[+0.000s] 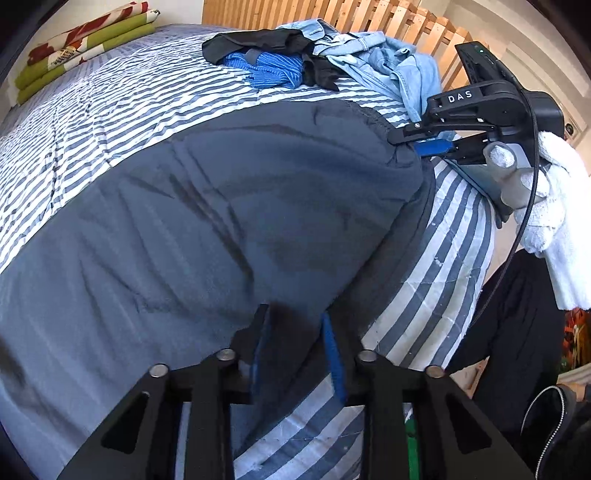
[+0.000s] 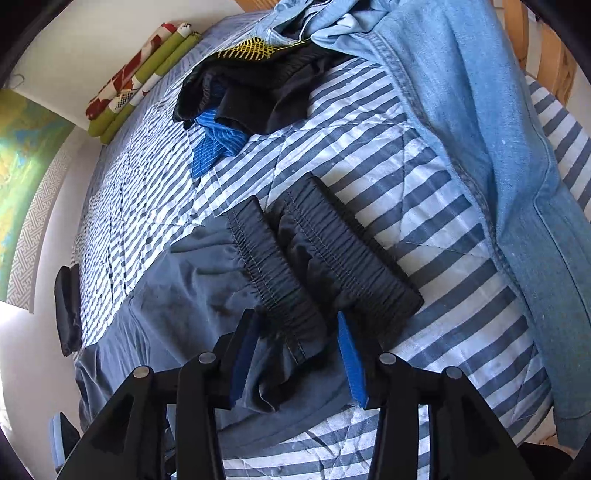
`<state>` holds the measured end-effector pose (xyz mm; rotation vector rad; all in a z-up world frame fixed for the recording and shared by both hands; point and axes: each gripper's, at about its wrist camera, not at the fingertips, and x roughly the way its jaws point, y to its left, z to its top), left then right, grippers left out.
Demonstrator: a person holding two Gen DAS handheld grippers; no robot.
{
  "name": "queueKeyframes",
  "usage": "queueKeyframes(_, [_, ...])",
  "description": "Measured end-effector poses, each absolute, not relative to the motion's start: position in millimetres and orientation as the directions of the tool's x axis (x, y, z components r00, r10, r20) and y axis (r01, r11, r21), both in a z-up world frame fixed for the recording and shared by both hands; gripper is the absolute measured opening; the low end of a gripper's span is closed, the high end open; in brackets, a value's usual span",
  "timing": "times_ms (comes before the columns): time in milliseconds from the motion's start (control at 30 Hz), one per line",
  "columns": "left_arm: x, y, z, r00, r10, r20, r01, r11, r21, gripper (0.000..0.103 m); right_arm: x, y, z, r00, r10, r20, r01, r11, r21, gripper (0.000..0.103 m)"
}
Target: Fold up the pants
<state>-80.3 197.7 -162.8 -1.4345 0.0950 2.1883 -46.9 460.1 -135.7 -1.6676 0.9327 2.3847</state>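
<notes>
Pants (image 1: 229, 206) of grey-blue cloth lie spread on the striped quilt (image 1: 92, 122), their near edge pinched in the left gripper (image 1: 295, 332). At the elastic waistband (image 2: 295, 266), the right gripper (image 2: 295, 343) straddles bunched cloth, its pads apart. Farther back sit a black and blue clothes heap (image 1: 266, 62) and a denim shirt (image 2: 461, 129).

Striped blue-and-white quilt (image 1: 110, 122) spread across frame, heap of black and blue garments (image 1: 266, 62) at upper centre, pale denim clothing (image 2: 480, 147) at right, folded green floral bedding (image 1: 77, 44) at upper left, wooden slats (image 1: 332, 18) along top.
</notes>
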Motion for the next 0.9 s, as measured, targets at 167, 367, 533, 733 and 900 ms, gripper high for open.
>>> queueKeyframes(167, [-79.3, 197.0, -152.9, -0.346, 0.377, -0.859, -0.469, -0.863, -0.189, 0.002, -47.3, 444.0, -117.3, -0.42, -0.186, -0.888, -0.323, -0.884, 0.338, 0.02])
queueKeyframes(367, [-69.7, 203.4, -134.5, -0.333, 0.472, -0.816, -0.513, -0.817, -0.263, 0.002, -37.0, 439.6, -67.5, -0.504, 0.005, -0.863, -0.235, -0.963, 0.132, 0.016])
queueKeyframes(533, [-68.0, 229.4, -163.8, -0.289, 0.41, -0.865, -0.546, -0.813, -0.203, 0.003, -29.9, 452.5, -78.9, -0.46, 0.07, -0.885, -0.24, -0.97, 0.048, 0.016])
queueKeyframes(733, [-66.6, 231.3, -164.3, -0.269, 0.419, -0.867, -0.558, -0.801, -0.214, 0.018, -37.8, 462.5, -114.8, -0.378, 0.007, -0.926, -0.201, -0.977, 0.074, 0.023])
queueKeyframes(900, [-54.6, 217.4, -152.6, -0.247, 0.476, -0.844, -0.54, -0.791, -0.287, 0.046, -29.8, 467.4, -75.5, -0.521, 0.031, -0.853, -0.216, -0.972, 0.096, 0.024])
